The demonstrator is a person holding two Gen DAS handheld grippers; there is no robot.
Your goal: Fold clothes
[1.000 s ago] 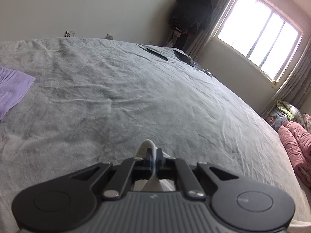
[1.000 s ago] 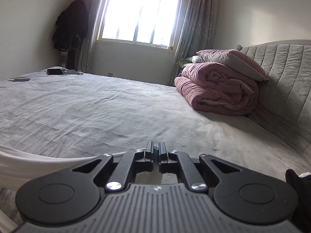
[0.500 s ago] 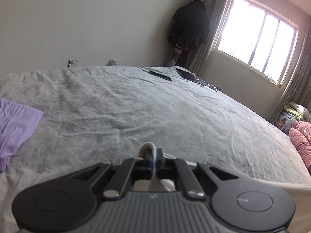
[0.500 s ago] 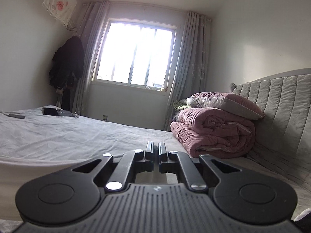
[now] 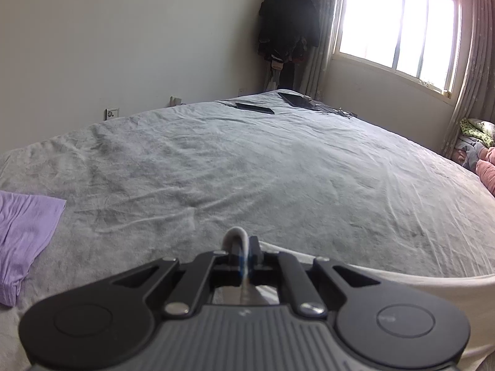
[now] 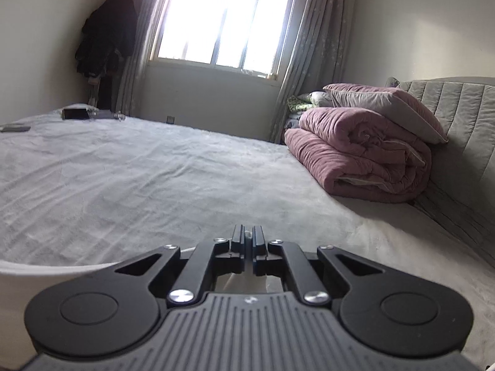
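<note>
Overhead-lit, grey bed (image 5: 247, 160) beneath window (image 6: 225, 18)

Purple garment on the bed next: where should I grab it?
Take the purple garment by its free corner, the one pointing toward mid-bed. It lies flat on the grey bed, so come in low from the bare sheet side and pinch the edge.

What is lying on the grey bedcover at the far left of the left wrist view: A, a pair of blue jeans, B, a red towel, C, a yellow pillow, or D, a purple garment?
D: a purple garment lies flat on the grey bedcover at the left edge of the left wrist view, apart from the left gripper.
</note>
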